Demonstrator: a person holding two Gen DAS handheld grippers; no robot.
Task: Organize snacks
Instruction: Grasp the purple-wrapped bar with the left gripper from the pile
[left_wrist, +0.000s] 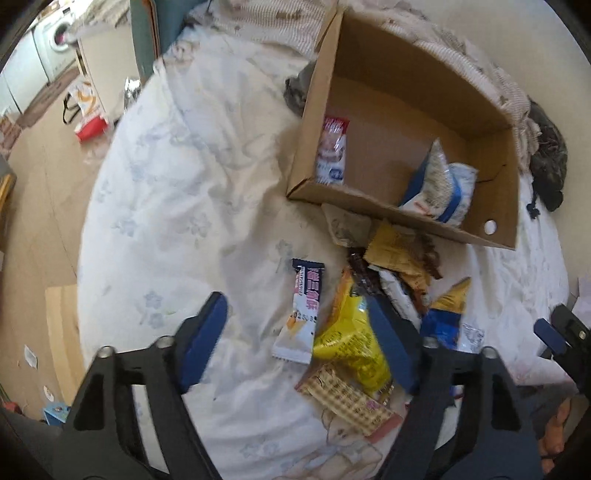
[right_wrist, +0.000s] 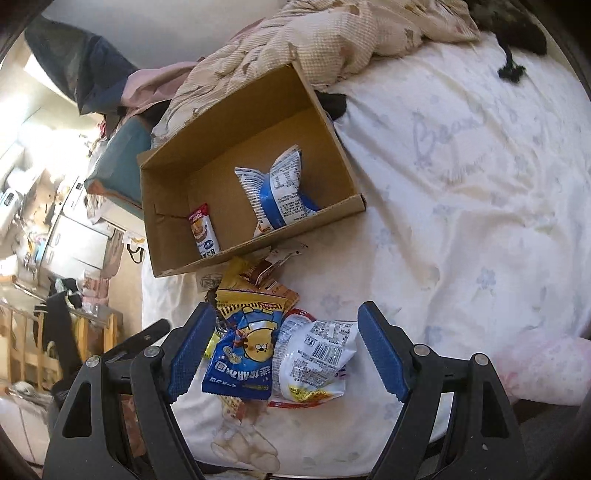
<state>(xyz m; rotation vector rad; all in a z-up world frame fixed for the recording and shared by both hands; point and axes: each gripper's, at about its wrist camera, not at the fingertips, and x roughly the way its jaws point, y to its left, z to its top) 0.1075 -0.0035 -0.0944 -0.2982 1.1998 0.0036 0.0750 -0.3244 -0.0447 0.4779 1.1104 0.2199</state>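
Now we hover both wide-open, empty grippers, left (left_wrist: 295, 325) and right (right_wrist: 286, 349), over loose snack packets (right_wrist: 243, 365); two probably lie already inside the brown cardboard box (right_wrist: 166, 206), so next we pick one.

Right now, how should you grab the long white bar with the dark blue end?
Grip the long white snack bar with the dark blue end across its narrow middle, coming straight down with the open left tool. It lies flat on the white floral bedsheet, its left edge free.
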